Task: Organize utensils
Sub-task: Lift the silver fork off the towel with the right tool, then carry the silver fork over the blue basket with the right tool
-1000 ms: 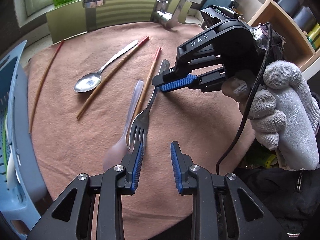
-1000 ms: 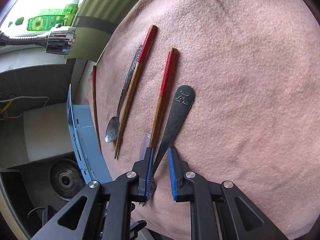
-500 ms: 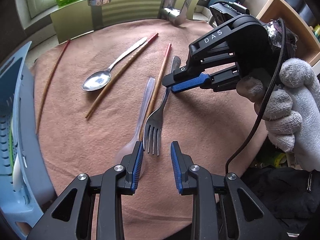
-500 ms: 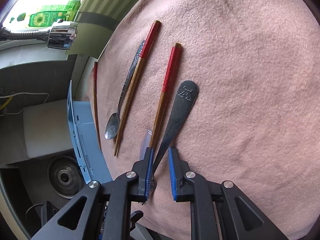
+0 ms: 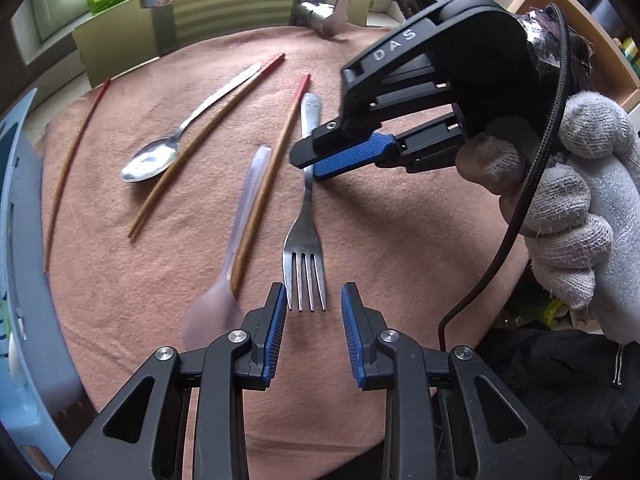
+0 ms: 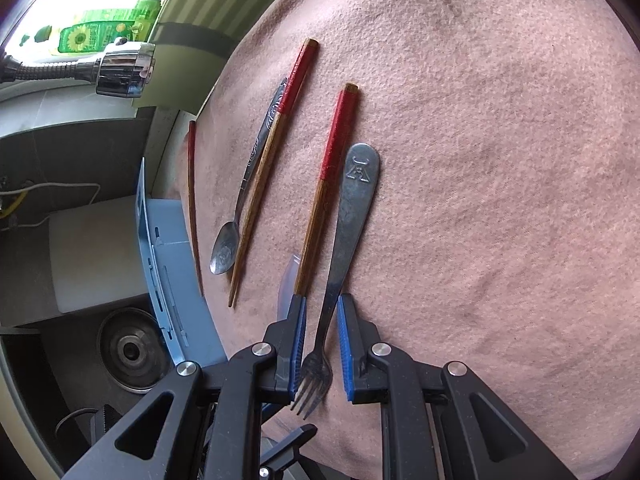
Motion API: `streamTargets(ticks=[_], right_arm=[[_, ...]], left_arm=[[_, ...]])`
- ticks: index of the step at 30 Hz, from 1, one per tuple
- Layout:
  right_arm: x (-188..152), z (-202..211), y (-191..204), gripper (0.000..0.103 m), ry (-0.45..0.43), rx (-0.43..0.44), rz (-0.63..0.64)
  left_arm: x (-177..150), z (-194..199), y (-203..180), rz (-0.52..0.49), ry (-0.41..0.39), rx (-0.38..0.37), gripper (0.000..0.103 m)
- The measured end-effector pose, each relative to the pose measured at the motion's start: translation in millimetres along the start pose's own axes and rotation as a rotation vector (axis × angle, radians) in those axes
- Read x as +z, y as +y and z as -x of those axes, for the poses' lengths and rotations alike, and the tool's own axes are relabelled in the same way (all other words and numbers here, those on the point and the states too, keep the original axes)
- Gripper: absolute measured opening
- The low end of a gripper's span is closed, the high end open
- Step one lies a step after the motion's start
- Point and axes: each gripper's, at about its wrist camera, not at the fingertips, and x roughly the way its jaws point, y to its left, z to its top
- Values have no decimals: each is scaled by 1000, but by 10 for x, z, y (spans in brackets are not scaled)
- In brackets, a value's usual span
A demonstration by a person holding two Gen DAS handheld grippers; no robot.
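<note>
On the right gripper (image 5: 308,160) "DAS"; fingers straddle the fork (image 5: 306,240); left gripper (image 5: 314,312) part-open, empty.

Shiny metal fork (image 5: 305,236) lies on matt, fuzzy cloth (image 5: 400,248).

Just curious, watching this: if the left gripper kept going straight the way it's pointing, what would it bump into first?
Most likely the fork: its tines lie just ahead of the left gripper, between the fingers' lines. Depth is hard to judge, so it might touch the pink cloth first.
</note>
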Motion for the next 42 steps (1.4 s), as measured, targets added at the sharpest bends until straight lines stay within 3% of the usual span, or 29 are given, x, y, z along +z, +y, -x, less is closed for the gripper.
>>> streamTargets(ticks=[11,26,28,31,42], right_arm=[[-25,-44,95,17,16,-31,99],[-14,-84,121,17,29,-36,123],[-6,-83,113,16,31,-32,119],[3,-77,100,16,30,-29,117],[18,-62,88,14,22,-34,109]], left_arm=[[-103,-6,-84,25,-3,31,30],[153,-258,-221,16,39,118,30],[179,-279,-253,12,40,121,30],[182,-287,-266,5,44,136,21],[186,-276,-246,-6,28,121,21]])
